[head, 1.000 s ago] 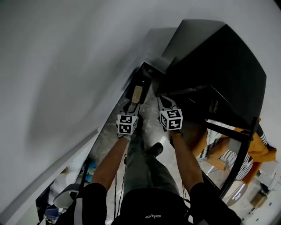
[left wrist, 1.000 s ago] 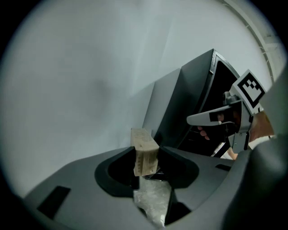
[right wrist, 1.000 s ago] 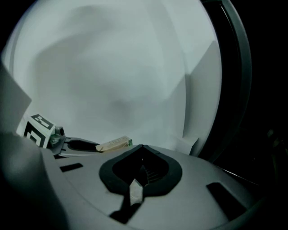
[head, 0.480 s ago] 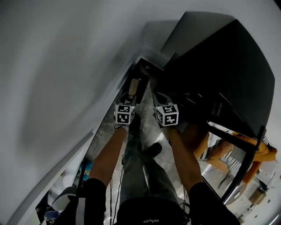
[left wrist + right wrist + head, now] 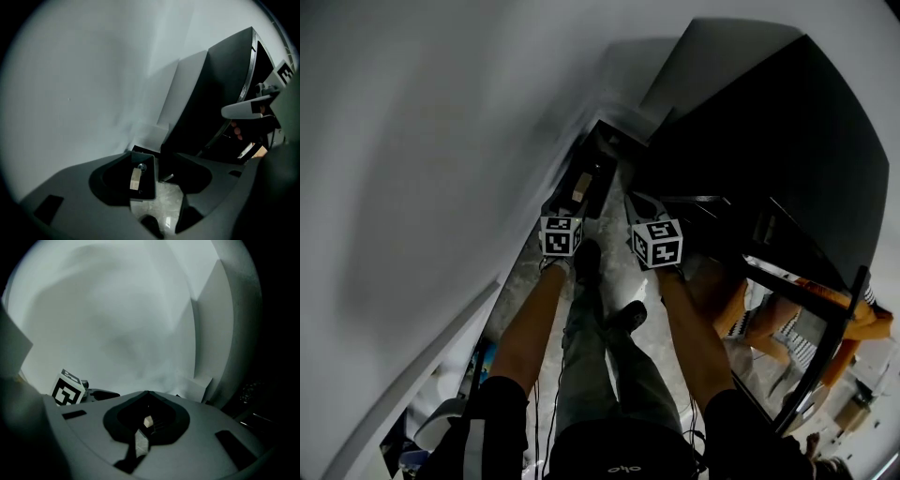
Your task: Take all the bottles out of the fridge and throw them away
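Now that its jaws have just been opening, the left claw [image 5: 160,190] stands wide and grips nothing. The bottle [image 5: 136,179] lies in the black bin [image 5: 150,182] at the claw's twelve o'clock, long axis running twelve to six, cap farthest. The right claw [image 5: 147,401], beside it at three o'clock, is closed and empty. A second ago the left claw had the bottle in its grip. The fridge [image 5: 769,150] stands at two o'clock.

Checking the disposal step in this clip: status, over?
Left tongs have just been opening, nothing gripped. Right tongs shut, empty. Bottle lying in black bin. Nothing seen in the way.
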Available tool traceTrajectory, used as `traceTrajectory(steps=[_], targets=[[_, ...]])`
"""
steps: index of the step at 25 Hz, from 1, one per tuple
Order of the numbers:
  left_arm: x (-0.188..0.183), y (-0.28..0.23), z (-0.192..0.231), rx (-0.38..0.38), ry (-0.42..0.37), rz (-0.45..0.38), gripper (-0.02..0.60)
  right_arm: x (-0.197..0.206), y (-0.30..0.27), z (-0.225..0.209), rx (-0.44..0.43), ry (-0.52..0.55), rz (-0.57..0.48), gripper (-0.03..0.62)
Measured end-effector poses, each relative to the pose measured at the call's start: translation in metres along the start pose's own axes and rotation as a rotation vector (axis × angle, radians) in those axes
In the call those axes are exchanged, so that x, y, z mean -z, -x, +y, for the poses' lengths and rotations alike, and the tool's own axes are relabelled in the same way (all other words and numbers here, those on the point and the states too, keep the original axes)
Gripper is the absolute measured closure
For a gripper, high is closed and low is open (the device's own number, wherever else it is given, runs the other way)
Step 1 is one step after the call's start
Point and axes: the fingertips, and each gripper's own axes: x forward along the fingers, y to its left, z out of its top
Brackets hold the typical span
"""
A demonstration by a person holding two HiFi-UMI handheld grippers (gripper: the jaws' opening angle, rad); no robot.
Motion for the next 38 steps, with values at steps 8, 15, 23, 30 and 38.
traceTrajectory(steps=[8,15,23,30,38], targets=[[-0.032,0.059,-0.03,0.018,-0.016,-0.078,0.452,-0.01,0.055,0.012,0.024,-0.026,-0.03,0.586],[-0.089,0.13,-0.104,0.107,-0.059,-0.197,0.574,-0.026,0.137,0.026,0.058,-0.056,-0.092,0.586],[-0.149,0.211,-0.201,0.231,-0.115,-0.284,0.574,-0.082,0.245,0.034,0.117,-0.075,-0.231,0.586],[-0.191,0.259,-0.28,0.323,-0.178,-0.348,0.574,-0.113,0.332,0.026,0.172,-0.077,-0.328,0.586],[-0.217,0.286,-0.345,0.395,-0.256,-0.391,0.574,-0.116,0.401,0.005,0.238,-0.091,-0.389,0.586]])
